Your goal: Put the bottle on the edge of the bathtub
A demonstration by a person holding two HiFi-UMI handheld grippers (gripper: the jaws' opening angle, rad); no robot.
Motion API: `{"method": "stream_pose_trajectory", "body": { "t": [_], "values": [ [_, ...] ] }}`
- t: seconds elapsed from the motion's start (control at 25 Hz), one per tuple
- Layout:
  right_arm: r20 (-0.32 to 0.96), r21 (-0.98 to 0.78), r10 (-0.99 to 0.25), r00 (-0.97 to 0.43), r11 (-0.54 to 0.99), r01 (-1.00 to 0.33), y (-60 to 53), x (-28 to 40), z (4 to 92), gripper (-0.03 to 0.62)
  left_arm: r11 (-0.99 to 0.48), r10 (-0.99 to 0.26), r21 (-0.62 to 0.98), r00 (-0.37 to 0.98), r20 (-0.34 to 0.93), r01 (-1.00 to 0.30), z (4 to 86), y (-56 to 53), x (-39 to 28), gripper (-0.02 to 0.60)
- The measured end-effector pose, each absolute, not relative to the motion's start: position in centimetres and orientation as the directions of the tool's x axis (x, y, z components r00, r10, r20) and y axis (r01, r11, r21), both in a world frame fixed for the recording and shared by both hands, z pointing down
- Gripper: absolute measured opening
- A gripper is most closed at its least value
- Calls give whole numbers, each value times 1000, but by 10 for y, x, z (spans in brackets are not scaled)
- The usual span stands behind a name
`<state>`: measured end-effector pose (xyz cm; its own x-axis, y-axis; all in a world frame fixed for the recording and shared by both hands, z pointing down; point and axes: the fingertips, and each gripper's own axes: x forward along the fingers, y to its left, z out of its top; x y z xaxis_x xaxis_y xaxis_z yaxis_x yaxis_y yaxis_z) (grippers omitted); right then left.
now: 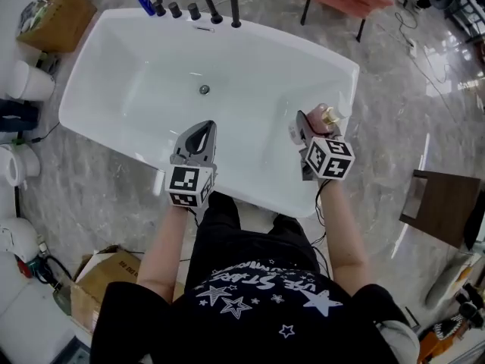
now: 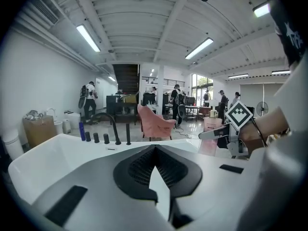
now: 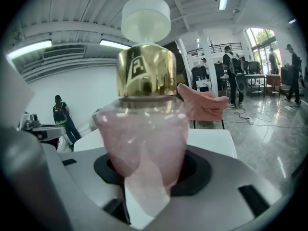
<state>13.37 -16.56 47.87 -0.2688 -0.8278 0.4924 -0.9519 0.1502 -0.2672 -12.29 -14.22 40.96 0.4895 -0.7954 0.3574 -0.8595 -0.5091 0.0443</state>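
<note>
Your right gripper (image 1: pixel 309 130) has its jaws pinching the pink perfume bottle (image 3: pixel 144 138) by the glass body, with the gold collar and white cap up. It's held by the right rim of the bathtub (image 1: pixel 250 59). Your left gripper (image 1: pixel 201 131) hangs over the near rim, jaws pressed together with nothing between them.

Our head view, steeply down over the bathtub (image 1: pixel 91 74), our gripper views, low, level, both sharing the pink chair (image 2: pixel 155 121)
</note>
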Motion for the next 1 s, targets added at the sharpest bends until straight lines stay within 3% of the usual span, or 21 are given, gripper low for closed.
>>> {"method": "stream_pose_trajectory", "body": {
  "t": [0.4,1.0],
  "values": [
    [503,-244,-840,-204,89,-966,-278,78,519,224,-538,-770,72,524,364,-840,453,-222,-167,14],
    [421,-150,-900,-113,53,-987,-458,86,548,224,-536,-776,115,542,323,-836,513,-297,-171,14]
  ]
}}
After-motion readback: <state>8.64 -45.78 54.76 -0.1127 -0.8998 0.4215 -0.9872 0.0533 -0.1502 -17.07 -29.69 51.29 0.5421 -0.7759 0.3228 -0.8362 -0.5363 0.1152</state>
